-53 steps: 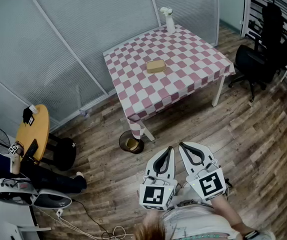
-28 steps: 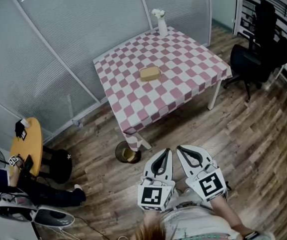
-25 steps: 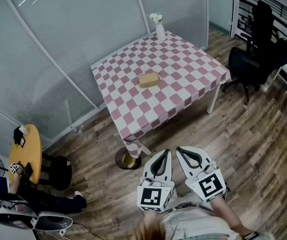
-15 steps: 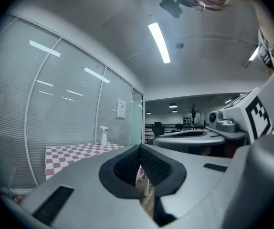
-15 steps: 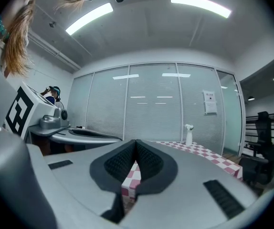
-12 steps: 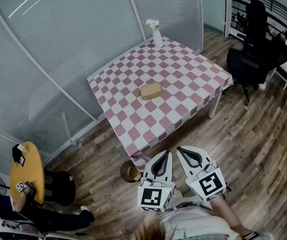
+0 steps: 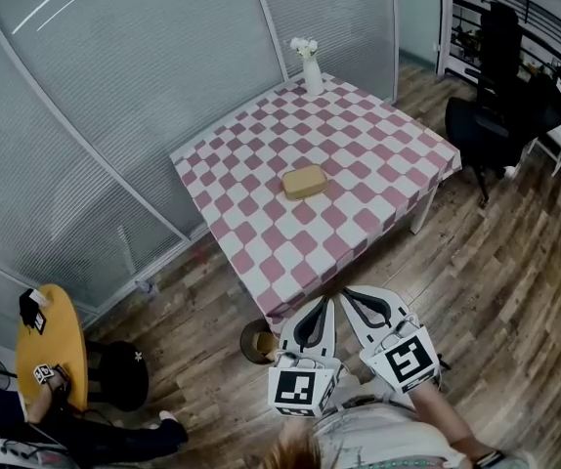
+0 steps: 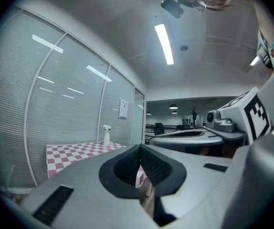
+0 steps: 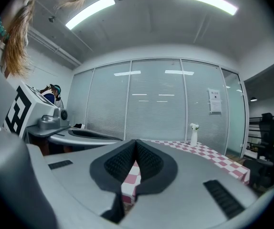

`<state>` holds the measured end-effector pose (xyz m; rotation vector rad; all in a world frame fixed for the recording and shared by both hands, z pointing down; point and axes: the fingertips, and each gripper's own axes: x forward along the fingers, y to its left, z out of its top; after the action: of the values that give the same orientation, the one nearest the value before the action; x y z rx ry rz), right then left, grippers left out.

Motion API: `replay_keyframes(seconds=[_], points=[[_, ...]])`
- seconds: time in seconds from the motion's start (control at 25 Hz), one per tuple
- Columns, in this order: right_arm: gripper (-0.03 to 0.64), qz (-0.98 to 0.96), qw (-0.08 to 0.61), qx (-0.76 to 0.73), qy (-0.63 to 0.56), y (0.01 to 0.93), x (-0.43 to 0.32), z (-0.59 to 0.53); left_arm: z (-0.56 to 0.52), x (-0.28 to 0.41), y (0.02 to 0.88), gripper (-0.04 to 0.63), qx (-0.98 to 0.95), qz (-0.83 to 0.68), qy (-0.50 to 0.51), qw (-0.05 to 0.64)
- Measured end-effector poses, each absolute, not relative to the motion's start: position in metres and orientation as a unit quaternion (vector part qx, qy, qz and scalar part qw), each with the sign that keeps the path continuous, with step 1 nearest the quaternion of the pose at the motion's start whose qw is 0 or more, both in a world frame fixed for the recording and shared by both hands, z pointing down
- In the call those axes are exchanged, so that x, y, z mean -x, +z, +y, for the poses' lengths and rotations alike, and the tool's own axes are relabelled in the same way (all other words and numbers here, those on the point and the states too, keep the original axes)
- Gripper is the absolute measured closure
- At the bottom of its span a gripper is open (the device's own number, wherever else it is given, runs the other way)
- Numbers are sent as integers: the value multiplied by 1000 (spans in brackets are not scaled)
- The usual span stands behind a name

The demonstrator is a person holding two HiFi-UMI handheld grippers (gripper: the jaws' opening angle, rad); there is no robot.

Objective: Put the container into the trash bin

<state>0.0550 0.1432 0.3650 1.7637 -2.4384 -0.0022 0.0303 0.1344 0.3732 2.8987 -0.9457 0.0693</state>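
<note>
A tan, flat container (image 7: 305, 182) lies near the middle of the table with the pink-and-white checked cloth (image 7: 261, 252). A small round trash bin (image 7: 257, 343) stands on the floor by the table's near corner, partly hidden by my left gripper. In the head view both grippers are held side by side below the table's near edge. The left gripper (image 7: 326, 302) (image 8: 140, 150) is shut with nothing in it. The right gripper (image 7: 348, 293) (image 9: 136, 142) is shut and empty as well. Both point level toward the table (image 8: 75, 151) (image 9: 208, 152).
A white vase with flowers (image 7: 311, 66) stands at the table's far corner. A black office chair (image 7: 496, 115) is at the right. At the lower left are a yellow round table (image 7: 51, 345), a black stool (image 7: 124, 374) and a seated person (image 7: 95, 433). Glass walls with blinds close the back.
The table and the trash bin have come closer and lower in the head view as I moved toward them. Both grippers stay shut, side by side.
</note>
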Motion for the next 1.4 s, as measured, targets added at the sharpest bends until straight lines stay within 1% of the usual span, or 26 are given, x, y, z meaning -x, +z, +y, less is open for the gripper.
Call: replay_keyframes(seconds=[0.28, 0.64, 0.92, 1.04, 1.4], points=[[623, -807, 74, -585, 4, 369, -39, 127, 116, -13, 377, 589, -949, -310, 24, 48], [623, -810, 76, -581, 10, 372, -44, 100, 91, -11, 380, 589, -945, -322, 26, 48], [623, -818, 62, -571, 10, 370, -71, 52, 49, -39, 379, 589, -942, -330, 25, 46], [623, -826, 51, -562, 10, 369, -86, 19, 16, -55, 379, 589, -939, -341, 26, 43], [623, -846, 51, -531, 3, 360, -123, -78, -82, -97, 376, 589, -929, -365, 34, 48]])
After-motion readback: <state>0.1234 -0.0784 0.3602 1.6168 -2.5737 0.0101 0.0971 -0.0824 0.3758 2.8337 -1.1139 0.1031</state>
